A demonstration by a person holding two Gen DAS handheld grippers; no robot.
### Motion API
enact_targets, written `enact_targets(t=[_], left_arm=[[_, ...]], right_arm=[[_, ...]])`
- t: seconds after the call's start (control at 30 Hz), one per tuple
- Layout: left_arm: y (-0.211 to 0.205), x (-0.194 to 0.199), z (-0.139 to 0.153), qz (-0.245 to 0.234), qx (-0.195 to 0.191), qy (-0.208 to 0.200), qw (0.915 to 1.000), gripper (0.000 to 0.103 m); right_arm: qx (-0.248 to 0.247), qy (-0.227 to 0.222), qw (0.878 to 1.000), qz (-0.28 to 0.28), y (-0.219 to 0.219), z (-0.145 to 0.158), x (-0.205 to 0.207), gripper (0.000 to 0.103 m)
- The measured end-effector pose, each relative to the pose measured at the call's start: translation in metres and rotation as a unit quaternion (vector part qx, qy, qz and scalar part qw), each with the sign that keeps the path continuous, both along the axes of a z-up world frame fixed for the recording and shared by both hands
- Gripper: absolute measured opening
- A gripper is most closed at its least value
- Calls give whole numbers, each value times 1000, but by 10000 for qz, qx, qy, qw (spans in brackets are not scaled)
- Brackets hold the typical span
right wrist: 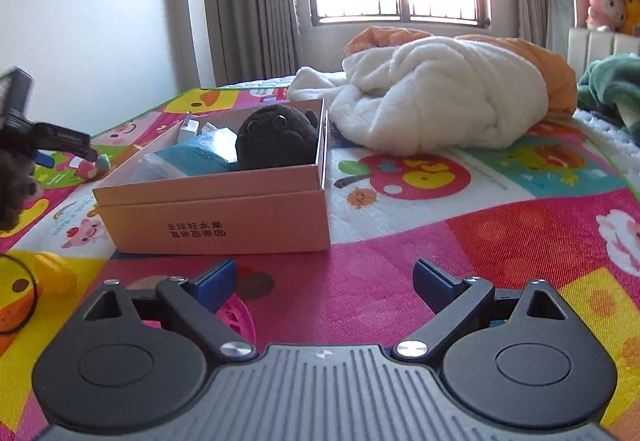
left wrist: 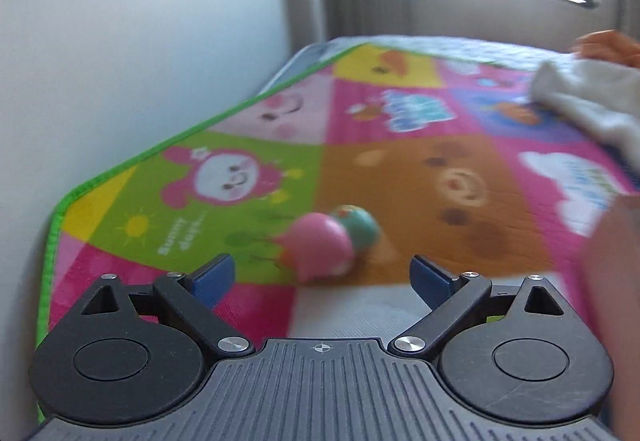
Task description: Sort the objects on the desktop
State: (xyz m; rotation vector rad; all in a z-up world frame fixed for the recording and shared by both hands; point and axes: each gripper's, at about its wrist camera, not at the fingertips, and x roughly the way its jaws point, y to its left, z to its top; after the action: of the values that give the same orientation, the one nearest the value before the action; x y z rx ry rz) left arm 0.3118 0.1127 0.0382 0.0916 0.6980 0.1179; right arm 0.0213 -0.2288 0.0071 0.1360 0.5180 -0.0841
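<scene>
A pink and teal round toy (left wrist: 328, 241) lies on the colourful play mat (left wrist: 460, 169), just ahead of my left gripper (left wrist: 322, 275). That gripper is open, its blue pads wide apart and clear of the toy. In the right wrist view the same toy (right wrist: 94, 166) shows at the far left, under a dark finger (right wrist: 64, 140) of the left gripper. A cardboard box (right wrist: 216, 217) holds a black plush (right wrist: 276, 141), a blue packet (right wrist: 196, 157) and a white charger (right wrist: 189, 129). My right gripper (right wrist: 324, 281) is open and empty, just short of the box.
A white blanket (right wrist: 432, 97) on orange cloth lies behind the box, with a green blanket (right wrist: 612, 85) at the far right. A yellow toy (right wrist: 56, 271) and a pink round thing (right wrist: 238, 317) lie near the right gripper. The wall (left wrist: 140, 41) runs along the mat's left edge.
</scene>
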Motion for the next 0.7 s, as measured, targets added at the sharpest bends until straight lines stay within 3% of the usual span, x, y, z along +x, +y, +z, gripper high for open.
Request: enact_targets(t=[0.07, 0.13, 0.17, 0.2, 0.3, 0.4, 0.47, 0.57, 0.7], left_arm=[[6, 19, -7, 201, -95, 4, 9998, 97], [2, 32, -11, 162, 55, 10, 9999, 97], [-1, 38, -14, 167, 221, 67, 9996, 91], [-3, 39, -17, 167, 313, 137, 9993, 74], [2, 22, -14, 245, 170, 119, 9995, 72], [3, -25, -1, -54, 105, 49, 9999, 71], [-6, -72, 13, -590, 131, -45, 9982, 71], [-24, -145, 31, -1355, -63, 17, 9908, 73], [-44, -222, 43, -1978, -658, 264, 9777, 73]], right_arm=[[41, 29, 10000, -8, -1, -2, 1, 97], [93, 77, 9999, -1, -2, -5, 3, 97], [132, 108, 9999, -3, -4, -6, 4, 97], [178, 134, 9998, -3, -5, -7, 5, 97], [269, 171, 9995, -27, -8, -8, 6, 99], [261, 194, 9995, -38, -8, -8, 7, 100], [265, 214, 9994, -46, -8, -8, 8, 101], [293, 283, 9992, -36, -9, -8, 10, 103], [386, 538, 9978, 68, -10, -10, 18, 103]])
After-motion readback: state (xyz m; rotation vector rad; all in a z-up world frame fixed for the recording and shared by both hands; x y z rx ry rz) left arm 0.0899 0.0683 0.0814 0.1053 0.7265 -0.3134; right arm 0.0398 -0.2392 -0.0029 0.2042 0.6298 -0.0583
